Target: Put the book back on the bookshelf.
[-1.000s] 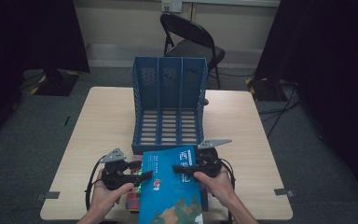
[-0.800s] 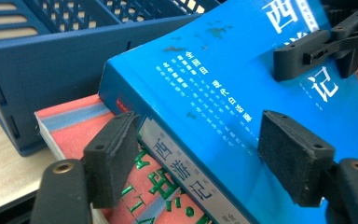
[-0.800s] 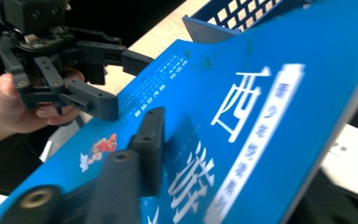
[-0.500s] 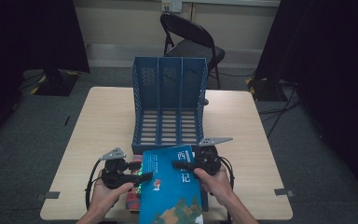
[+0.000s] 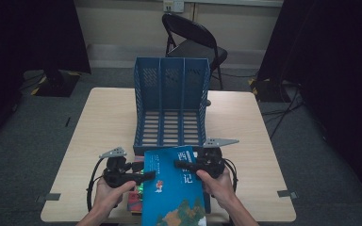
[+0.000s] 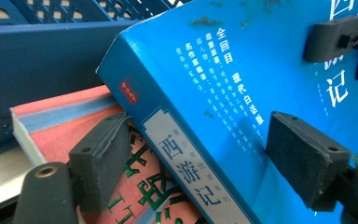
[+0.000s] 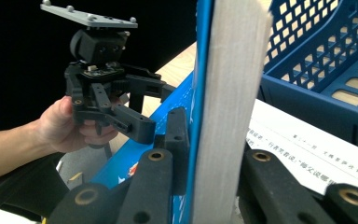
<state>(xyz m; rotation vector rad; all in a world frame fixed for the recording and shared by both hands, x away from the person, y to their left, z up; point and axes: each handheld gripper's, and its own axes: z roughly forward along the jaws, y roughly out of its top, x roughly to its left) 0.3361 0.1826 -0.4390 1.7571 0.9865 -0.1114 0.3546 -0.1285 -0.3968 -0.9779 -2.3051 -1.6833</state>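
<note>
A blue book (image 5: 174, 188) with white Chinese lettering lies tilted at the table's near edge, over a red book (image 5: 134, 200). My right gripper (image 5: 181, 165) has just been closing and is shut on the blue book's right edge; in the right gripper view its jaws (image 7: 214, 154) clamp the cover and page block (image 7: 228, 93). My left gripper (image 5: 143, 170) has just been opening. Its pads (image 6: 200, 163) straddle the blue book's spine (image 6: 182, 154), one by the red book (image 6: 60, 130), one over the blue cover, apart from it.
A blue three-slot file rack (image 5: 172, 108) stands on the wooden table (image 5: 103, 117) just beyond the books. A folding chair (image 5: 193, 37) is behind the table. A white printed sheet (image 7: 307, 154) lies by the rack's base.
The right gripper has edged slightly in on the blue book's edge. The book and the left hand stay where they were.
</note>
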